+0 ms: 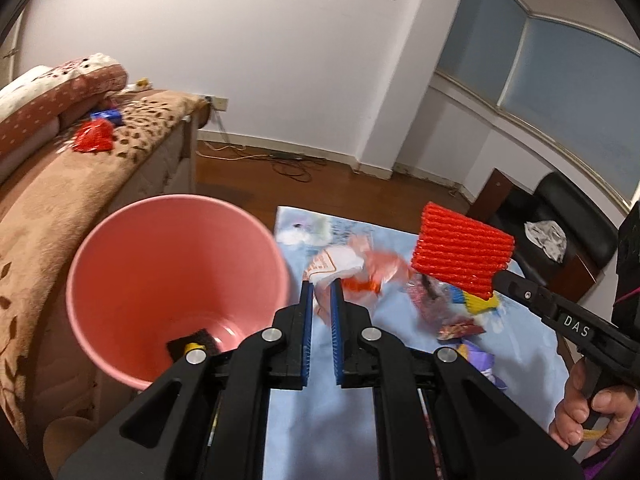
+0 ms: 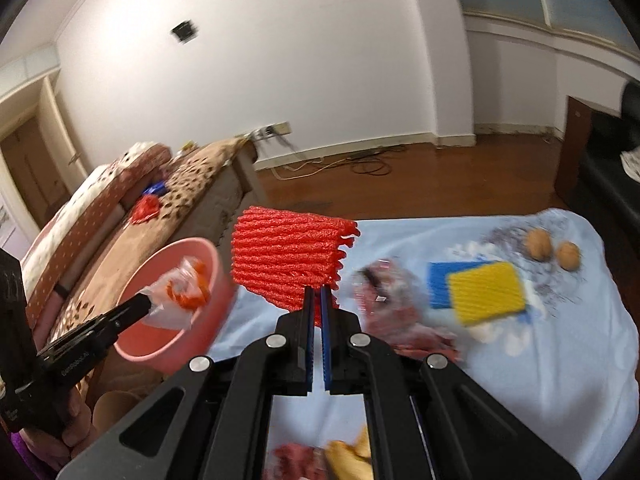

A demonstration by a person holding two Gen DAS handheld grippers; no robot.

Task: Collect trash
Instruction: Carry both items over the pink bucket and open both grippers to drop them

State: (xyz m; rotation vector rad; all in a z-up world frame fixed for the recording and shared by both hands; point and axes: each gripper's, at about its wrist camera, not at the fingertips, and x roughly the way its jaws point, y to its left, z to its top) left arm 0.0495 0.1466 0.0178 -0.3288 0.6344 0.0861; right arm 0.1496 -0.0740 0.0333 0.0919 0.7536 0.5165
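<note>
the right gripper (image 2: 317, 289) is clenching the red foam net (image 2: 286, 258) above the table; the left gripper (image 1: 322, 286) is pinching a clear wrapper (image 1: 340, 268) beside the pink bin (image 1: 176, 292).

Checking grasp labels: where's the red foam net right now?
The red foam net is held in the air by the right gripper, shut on its lower edge, above the light blue tablecloth and just right of the pink bin.

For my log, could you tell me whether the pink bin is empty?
Nearly empty: the pink bin shows a bare inside, with one dark item at its bottom.
</note>
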